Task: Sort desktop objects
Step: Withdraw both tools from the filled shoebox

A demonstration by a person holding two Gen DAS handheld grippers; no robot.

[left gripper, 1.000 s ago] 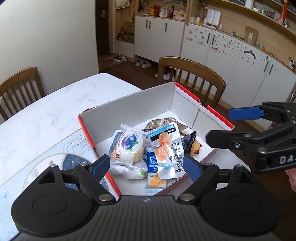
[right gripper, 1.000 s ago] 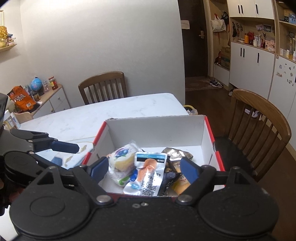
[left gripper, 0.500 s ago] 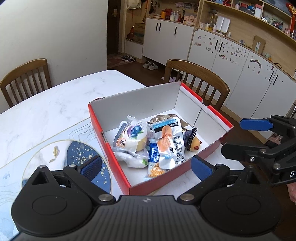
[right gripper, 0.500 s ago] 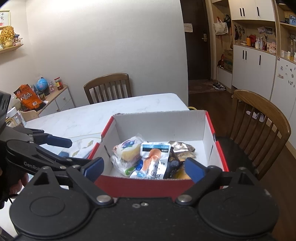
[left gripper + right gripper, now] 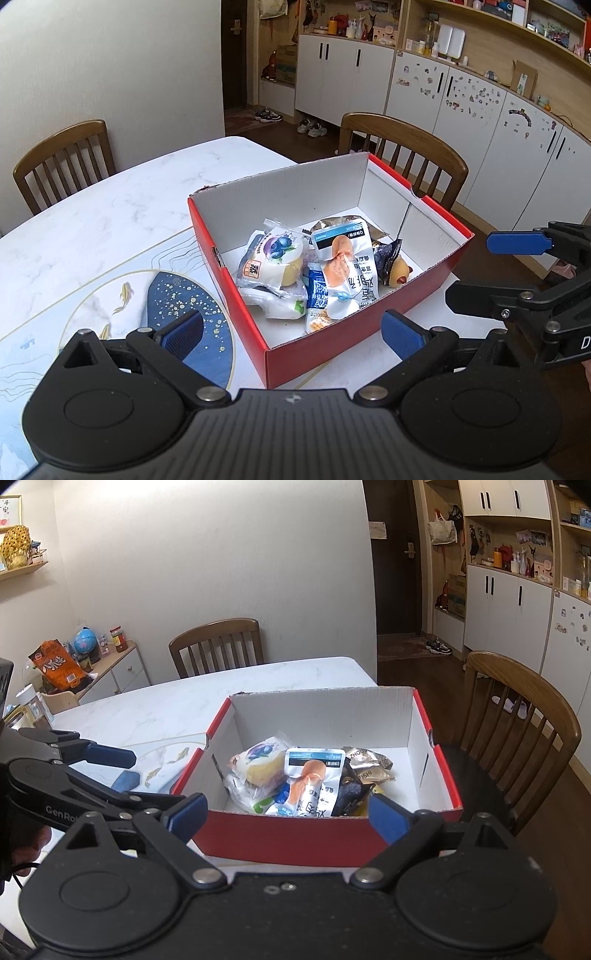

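A red cardboard box [image 5: 354, 332] with white inside stands on the white marble table [image 5: 92, 229]. It holds several snack packets: a blueberry bun packet [image 5: 273, 258], a white and orange pouch [image 5: 343, 269], a dark wrapper [image 5: 388, 258] and a blue packet [image 5: 317, 295]. My left gripper [image 5: 291, 336] is open and empty, held back from the box's near corner. My right gripper [image 5: 286, 814] is open and empty, in front of the box's [image 5: 291, 834] near wall. The right gripper also shows at the right of the left wrist view [image 5: 491, 273]. The left gripper shows at the left of the right wrist view [image 5: 147, 779].
A placemat [image 5: 177, 306] with a dark blue patch and gold fish lies left of the box. Wooden chairs [image 5: 402, 144] stand at the far sides [image 5: 218, 642] and right [image 5: 517, 716] of the table. White cabinets [image 5: 461, 110] line the far wall.
Both grippers have pulled back and up from the box, so it looks smaller and farther. Both stay open and empty. The packets in the box have not moved.
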